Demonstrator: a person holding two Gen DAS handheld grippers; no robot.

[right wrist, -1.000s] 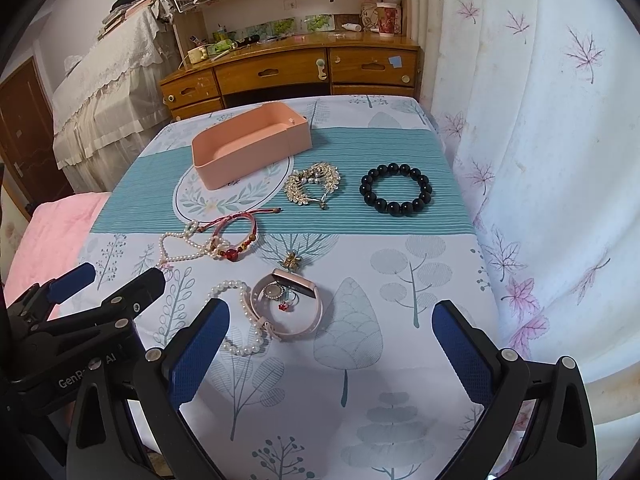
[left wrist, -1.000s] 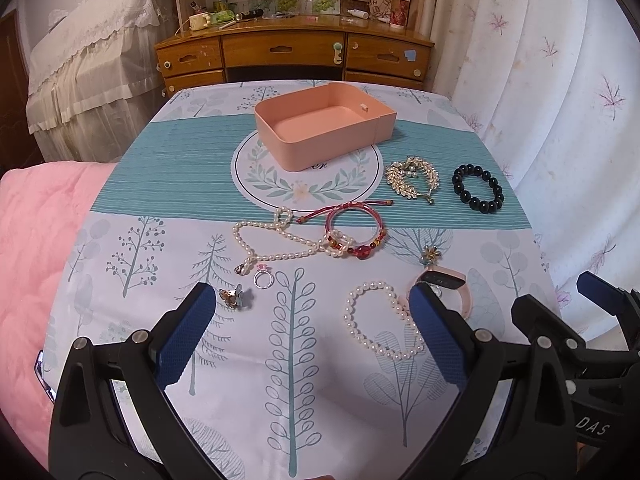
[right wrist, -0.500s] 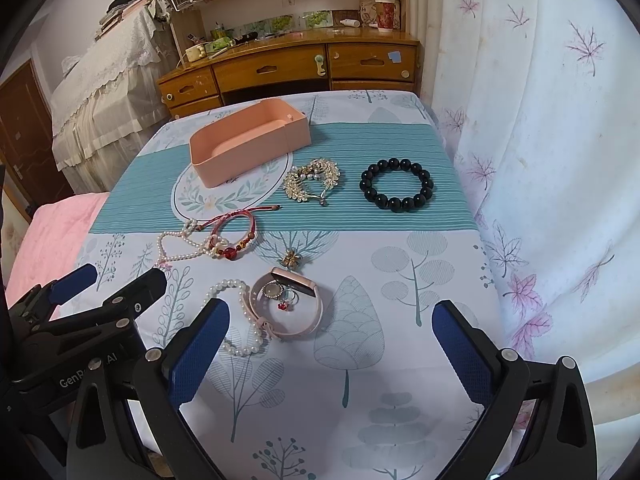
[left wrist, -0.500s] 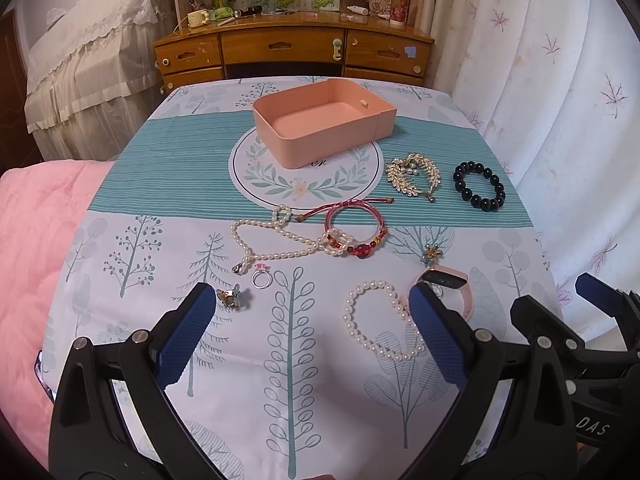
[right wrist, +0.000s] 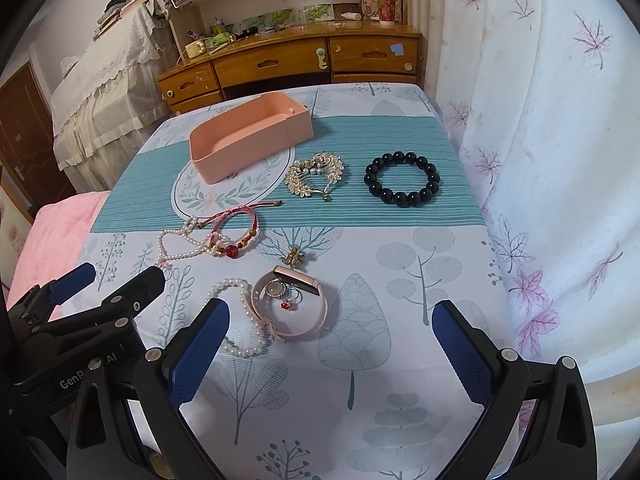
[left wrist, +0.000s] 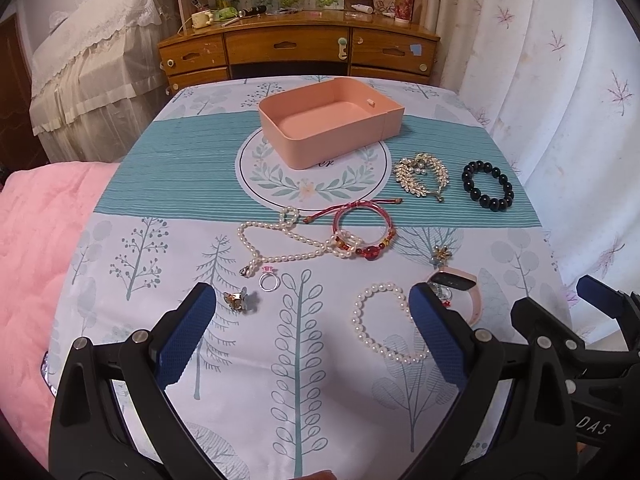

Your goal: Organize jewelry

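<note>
An empty pink box (left wrist: 332, 122) (right wrist: 250, 140) stands at the far middle of the table. Jewelry lies loose in front of it: a gold leaf brooch (left wrist: 422, 176) (right wrist: 316, 174), a black bead bracelet (left wrist: 488, 186) (right wrist: 402, 184), a red cord bracelet (left wrist: 362, 226) (right wrist: 236, 232), a long pearl necklace (left wrist: 280, 240), a silver ring (left wrist: 268, 280), a small pearl bracelet (left wrist: 380, 322) (right wrist: 240, 312) and a pink watch (left wrist: 460, 292) (right wrist: 292, 306). My left gripper (left wrist: 310, 332) is open and empty above the near cloth. My right gripper (right wrist: 330, 344) is open and empty near the watch.
A wooden desk with drawers (left wrist: 296, 54) stands beyond the table. A pink blanket (left wrist: 36, 248) lies at the left. A white curtain (right wrist: 560, 120) hangs along the right edge. A small flower clip (left wrist: 240, 300) and a gold charm (left wrist: 440, 256) lie on the cloth.
Both views tilt up slightly, with more of the desk showing. The jewelry and box stay where they were. Both grippers stay open.
</note>
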